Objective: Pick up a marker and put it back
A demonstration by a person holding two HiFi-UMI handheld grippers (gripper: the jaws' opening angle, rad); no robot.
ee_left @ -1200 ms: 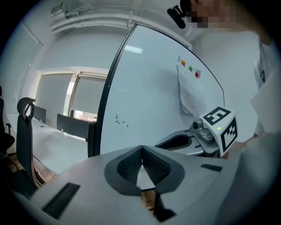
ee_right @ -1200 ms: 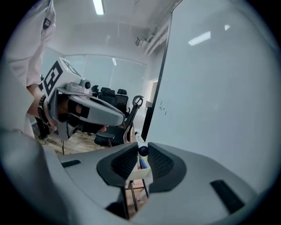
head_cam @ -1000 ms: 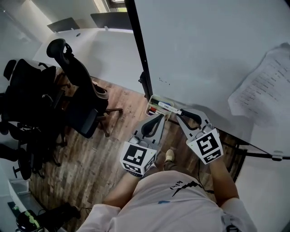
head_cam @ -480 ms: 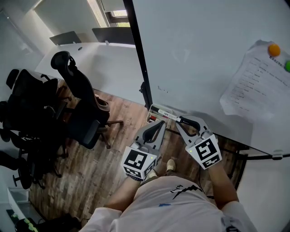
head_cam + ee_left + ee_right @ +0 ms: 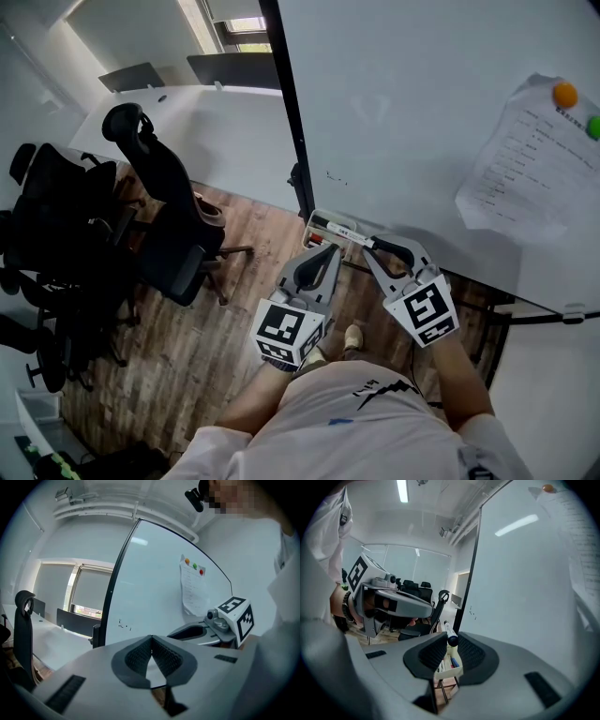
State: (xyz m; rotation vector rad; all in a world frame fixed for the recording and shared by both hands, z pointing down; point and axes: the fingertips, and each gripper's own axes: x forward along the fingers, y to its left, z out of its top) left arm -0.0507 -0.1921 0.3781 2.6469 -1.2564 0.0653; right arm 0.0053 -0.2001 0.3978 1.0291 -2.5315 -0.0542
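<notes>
You have the marker (image 5: 341,232) in the right gripper (image 5: 373,246), so the pick-up looks done and what remains, as I read it, is putting it back. In the right gripper view the jaws are clamped on the marker's dark end (image 5: 452,641), and its white barrel points away from you towards the whiteboard's (image 5: 412,112) black edge. From the head view the marker lies roughly level. It reaches left from your jaw tips across the top of the small tray (image 5: 307,232) that hangs at the foot of the board. I cannot tell whether it is touching the rim or just above it. The tray (image 5: 451,663) sits directly below the gripped end, with other pens inside. Your next move calls for lowering the barrel so it lies along the tray, then parting the jaws only once it is supported, or it may tip out over the edge. Your left gripper (image 5: 328,253) is just beside the tray, its jaws pressed together on nothing (image 5: 151,639).
</notes>
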